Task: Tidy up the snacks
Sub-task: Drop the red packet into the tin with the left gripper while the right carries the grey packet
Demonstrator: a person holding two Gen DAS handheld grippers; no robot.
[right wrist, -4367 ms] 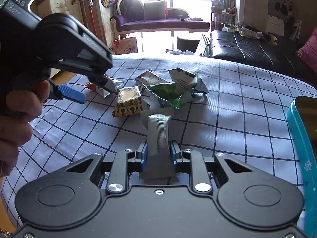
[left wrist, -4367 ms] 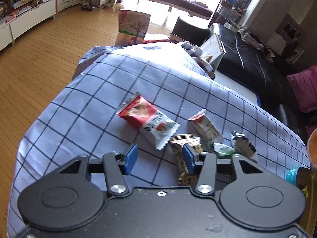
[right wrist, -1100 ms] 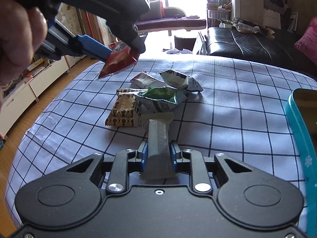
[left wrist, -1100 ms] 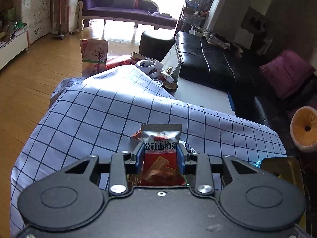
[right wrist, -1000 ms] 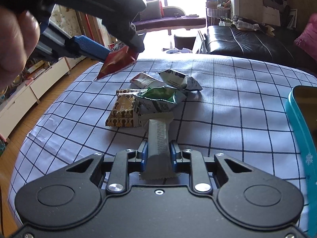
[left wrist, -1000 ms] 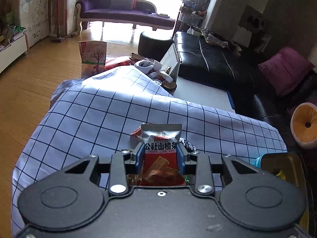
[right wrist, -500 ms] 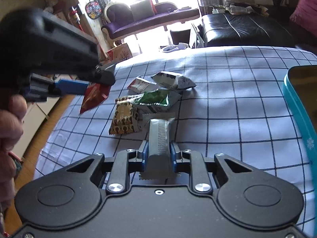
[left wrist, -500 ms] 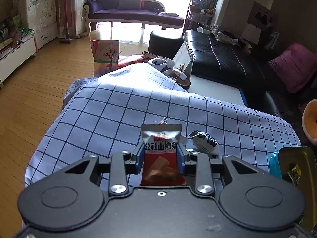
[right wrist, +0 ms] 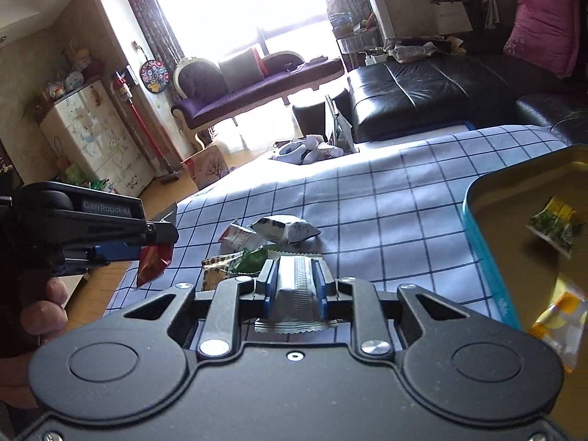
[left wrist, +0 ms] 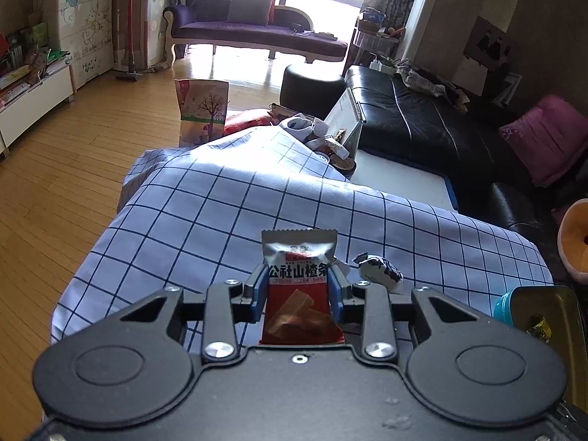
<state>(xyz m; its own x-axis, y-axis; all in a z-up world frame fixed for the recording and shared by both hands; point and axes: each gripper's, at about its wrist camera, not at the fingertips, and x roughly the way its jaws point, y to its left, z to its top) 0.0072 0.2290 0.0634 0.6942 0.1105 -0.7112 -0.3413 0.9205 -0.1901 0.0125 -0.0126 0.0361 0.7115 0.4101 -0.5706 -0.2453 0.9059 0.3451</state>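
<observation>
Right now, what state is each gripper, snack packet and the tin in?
Left gripper: shut on the red packet, held above the cloth.
Right gripper: shut on the silver packet.
Tin: open, with packets inside.
Green packet in tin: lying loose inside.
Loose packets: piled on the checked cloth, not yet sorted.

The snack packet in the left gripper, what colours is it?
The snack packet is silver on top and red below, seen best in the left wrist view.
</observation>
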